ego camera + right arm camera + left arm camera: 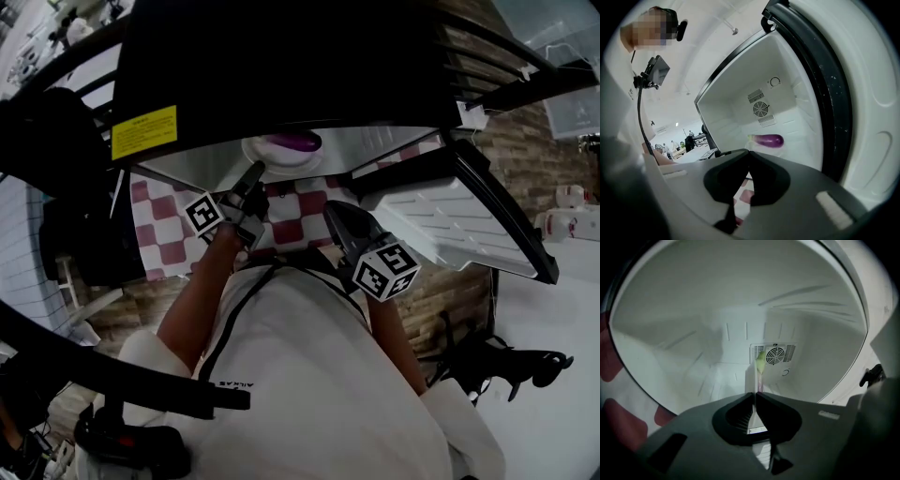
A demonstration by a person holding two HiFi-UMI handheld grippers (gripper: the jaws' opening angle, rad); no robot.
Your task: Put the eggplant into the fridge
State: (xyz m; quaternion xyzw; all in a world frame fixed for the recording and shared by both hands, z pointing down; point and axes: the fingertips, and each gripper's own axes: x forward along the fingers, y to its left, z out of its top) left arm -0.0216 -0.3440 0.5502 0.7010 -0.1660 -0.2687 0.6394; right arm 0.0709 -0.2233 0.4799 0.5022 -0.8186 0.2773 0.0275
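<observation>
A purple eggplant (292, 142) with a green stem lies on a white plate (272, 161) inside the open fridge (375, 145). My left gripper (253, 176) reaches into the fridge and is shut on the plate's rim. In the left gripper view the plate (750, 380) shows edge-on as a thin white strip pinched at the gripper (754, 395), with the eggplant's stem (761, 363) just beyond. My right gripper (339, 217) hangs in front of the fridge, shut and holding nothing. From the right gripper (749, 153) the eggplant (768, 140) is seen resting on the fridge's floor level, deep inside.
The fridge door (450, 220) stands open to the right, its white shelves facing in. A round fan vent (776, 354) sits on the fridge's back wall. Red-and-white checked cloth (159, 225) lies below the opening. The person's white-shirted body (309, 375) fills the foreground.
</observation>
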